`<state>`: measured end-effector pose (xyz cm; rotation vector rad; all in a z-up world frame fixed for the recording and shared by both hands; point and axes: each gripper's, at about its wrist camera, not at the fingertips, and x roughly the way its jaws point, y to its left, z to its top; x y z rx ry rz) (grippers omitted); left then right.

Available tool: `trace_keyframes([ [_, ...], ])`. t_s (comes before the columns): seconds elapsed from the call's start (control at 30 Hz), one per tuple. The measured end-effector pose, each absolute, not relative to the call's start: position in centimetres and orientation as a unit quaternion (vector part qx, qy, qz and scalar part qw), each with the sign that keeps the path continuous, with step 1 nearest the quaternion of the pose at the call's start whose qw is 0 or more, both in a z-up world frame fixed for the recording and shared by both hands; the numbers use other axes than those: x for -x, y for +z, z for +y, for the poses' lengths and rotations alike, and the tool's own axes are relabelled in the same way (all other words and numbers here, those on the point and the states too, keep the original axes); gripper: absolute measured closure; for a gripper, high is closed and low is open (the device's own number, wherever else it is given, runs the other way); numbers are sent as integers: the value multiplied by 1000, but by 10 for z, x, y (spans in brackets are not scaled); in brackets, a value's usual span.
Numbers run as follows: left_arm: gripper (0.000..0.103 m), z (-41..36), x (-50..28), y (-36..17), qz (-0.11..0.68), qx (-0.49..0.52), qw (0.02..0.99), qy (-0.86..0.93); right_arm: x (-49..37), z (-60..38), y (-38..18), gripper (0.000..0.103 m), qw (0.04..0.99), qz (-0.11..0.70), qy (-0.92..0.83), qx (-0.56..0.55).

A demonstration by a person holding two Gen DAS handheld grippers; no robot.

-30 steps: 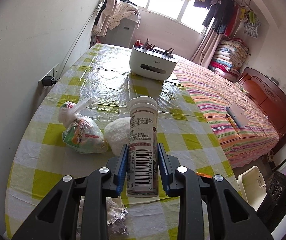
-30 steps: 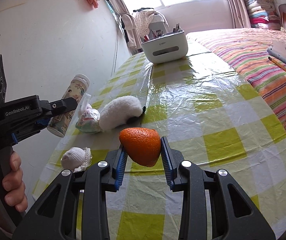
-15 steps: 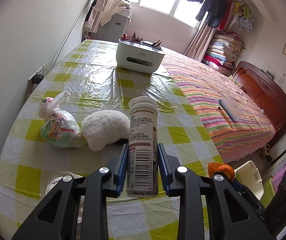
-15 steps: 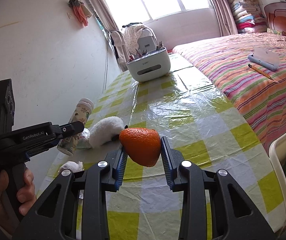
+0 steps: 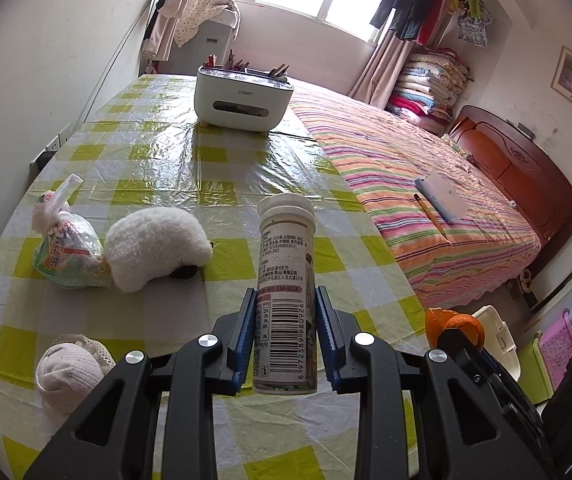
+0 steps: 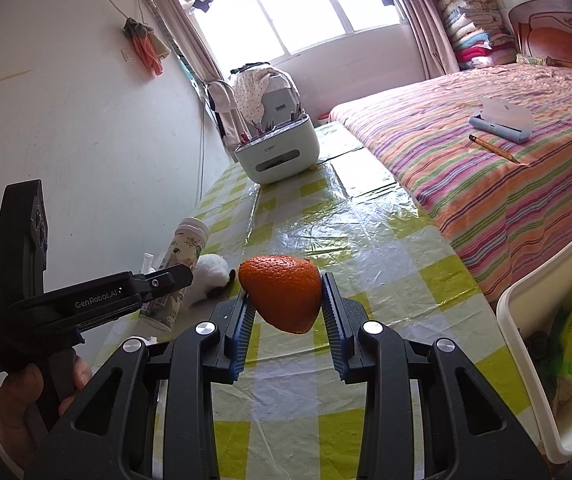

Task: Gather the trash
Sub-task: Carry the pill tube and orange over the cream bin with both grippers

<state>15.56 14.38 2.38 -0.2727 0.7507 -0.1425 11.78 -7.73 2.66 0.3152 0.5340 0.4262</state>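
Observation:
My left gripper [image 5: 285, 320] is shut on a white capped bottle [image 5: 286, 280] with a barcode label, held upright above the checked table [image 5: 226, 176]. My right gripper [image 6: 286, 308] is shut on an orange peel [image 6: 282, 296], lifted over the table's near end. The left gripper and bottle [image 6: 182, 256] also show in the right wrist view at the left. The peel [image 5: 451, 322] shows at the right of the left wrist view. A white bin [image 6: 525, 292] holding green trash stands beside the table at the right. A tied snack bag [image 5: 66, 252] lies on the table.
A fluffy white toy [image 5: 154, 246] lies beside the bag, a balled sock [image 5: 70, 372] nearer me. A white organizer box [image 5: 242, 96] stands at the table's far end. A striped bed [image 5: 425, 184] lies right of the table. The wall runs along the left.
Both grippers have pulled back and risen while holding their items. The bin has come further into the right wrist view. The table looks farther away in both views.

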Motion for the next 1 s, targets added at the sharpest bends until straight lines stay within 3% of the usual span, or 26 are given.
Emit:
trace_keyframes([
  [1.0,75,46,-166,17,387,92,905,-151,-111,-188,20,71,948,212,83,-220],
])
